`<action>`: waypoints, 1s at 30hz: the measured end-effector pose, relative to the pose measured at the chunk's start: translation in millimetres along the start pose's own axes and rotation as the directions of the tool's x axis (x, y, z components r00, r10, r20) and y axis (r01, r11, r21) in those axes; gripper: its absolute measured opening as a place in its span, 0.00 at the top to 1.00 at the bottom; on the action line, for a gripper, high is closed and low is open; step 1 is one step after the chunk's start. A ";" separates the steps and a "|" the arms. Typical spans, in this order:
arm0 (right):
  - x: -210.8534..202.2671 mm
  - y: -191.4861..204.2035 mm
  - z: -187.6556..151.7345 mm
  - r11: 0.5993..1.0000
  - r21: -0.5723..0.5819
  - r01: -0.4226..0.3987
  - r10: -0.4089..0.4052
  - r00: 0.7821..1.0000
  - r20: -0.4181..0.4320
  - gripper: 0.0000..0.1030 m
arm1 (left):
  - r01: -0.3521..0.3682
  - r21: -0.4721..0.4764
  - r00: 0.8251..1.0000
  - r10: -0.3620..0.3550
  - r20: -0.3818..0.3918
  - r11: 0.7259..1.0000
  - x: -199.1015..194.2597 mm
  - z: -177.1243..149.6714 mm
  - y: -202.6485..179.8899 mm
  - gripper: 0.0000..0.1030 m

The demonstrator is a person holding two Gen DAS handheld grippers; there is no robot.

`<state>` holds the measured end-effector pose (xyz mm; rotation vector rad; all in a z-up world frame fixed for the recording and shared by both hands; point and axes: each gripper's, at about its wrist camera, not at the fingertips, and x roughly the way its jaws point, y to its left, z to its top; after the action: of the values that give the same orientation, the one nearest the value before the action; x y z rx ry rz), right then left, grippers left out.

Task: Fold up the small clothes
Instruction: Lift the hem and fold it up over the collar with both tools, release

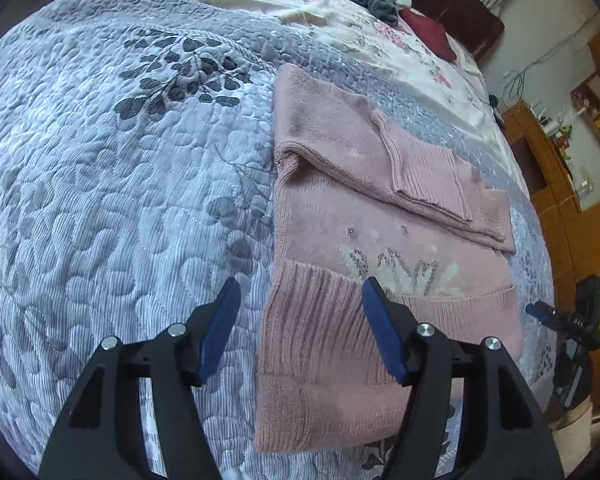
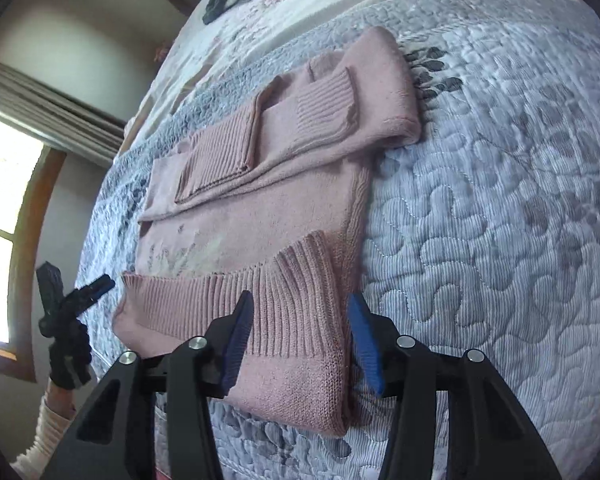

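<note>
Left tongs (image 1: pixel 296 320): my jaws stand apart, holding nothing, over the sweater's near left corner.
Right tongs (image 2: pixel 300 334): mine too are spread and empty, straddling the ribbed hem (image 2: pixel 236 304) at the near right corner.
Pink sweater (image 1: pixel 380 208): lies flat on the quilted bedspread (image 1: pixel 100 200), both sleeves already laid across the chest, hem end nearest me.
Step in hand: I judge the next fold brings hem up to shoulders.
Doing it well: I should pinch both corners through all layers, lift together, keep the edge level so the sleeves stay tucked.
Writing: none readable on the sweater; only a knitted pale motif (image 1: pixel 400 268). Small markings on the far gripper are too tiny to read.
</note>
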<state>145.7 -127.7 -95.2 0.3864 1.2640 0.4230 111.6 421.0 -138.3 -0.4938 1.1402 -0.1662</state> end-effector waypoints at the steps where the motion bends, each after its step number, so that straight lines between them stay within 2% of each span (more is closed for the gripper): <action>1: 6.0 4.2 0.6 1.000 -0.022 0.020 -0.020 1.000 -0.016 0.47 | -0.013 0.023 1.000 0.013 -0.011 1.000 5.5 0.1 -4.6 0.37; 6: 37.1 16.5 -1.4 0.984 -0.131 0.122 -0.134 0.987 -0.083 0.43 | -0.081 0.126 0.994 0.090 -0.065 0.989 33.4 -2.3 -20.2 0.36; 7: 41.4 18.7 -3.2 0.976 -0.160 0.146 -0.161 0.983 -0.087 0.46 | -0.091 0.140 0.992 0.102 -0.070 0.986 38.1 -3.2 -22.1 0.39; 8: 45.4 22.1 -5.1 0.964 -0.194 0.181 -0.200 0.976 -0.083 0.52 | -0.109 0.157 0.990 0.121 -0.070 0.982 41.4 -4.6 -24.4 0.43; 9: 46.8 25.4 -6.9 0.951 -0.225 0.212 -0.234 0.969 -0.074 0.67 | -0.118 0.175 0.989 0.132 -0.069 0.977 43.9 -5.9 -26.6 0.56; 10: 45.2 27.4 -8.9 0.946 -0.241 0.217 -0.238 0.969 -0.063 0.77 | -0.123 0.192 0.988 0.139 -0.068 0.974 45.4 -7.7 -29.3 0.67; 12: 36.0 29.3 -11.7 0.949 -0.232 0.212 -0.226 0.974 -0.034 0.84 | -0.136 0.215 0.987 0.150 -0.052 0.967 43.4 -10.6 -33.8 0.80; 15: 15.6 28.3 -19.8 0.958 -0.208 0.199 -0.201 0.979 0.012 0.86 | -0.128 0.198 0.991 0.133 -0.015 0.972 29.2 -14.3 -35.3 0.87; 16: 9.1 31.1 -22.5 0.961 -0.203 0.189 -0.188 0.982 0.026 0.89 | -0.114 0.185 0.993 0.116 0.001 0.976 21.7 -16.8 -35.6 0.87; 21: -24.8 35.9 -47.9 0.977 -0.179 0.119 -0.106 0.991 0.078 0.89 | -0.060 0.179 0.995 0.045 0.085 0.982 -20.9 -41.7 -39.9 0.87; 25: -44.0 40.6 -58.3 0.985 -0.158 0.068 -0.050 0.992 0.113 0.89 | -0.050 0.176 0.988 0.022 0.155 0.983 -47.3 -56.5 -43.8 0.88; 30: -66.4 54.7 -34.2 0.987 -0.154 0.040 -0.013 0.985 0.172 0.89 | -0.026 0.155 0.970 -0.012 0.242 0.988 -70.5 -30.6 -56.7 0.88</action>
<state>91.3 -112.7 -21.7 0.2661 1.0601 0.4534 61.4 388.3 -63.9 -0.3589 0.8818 -0.1829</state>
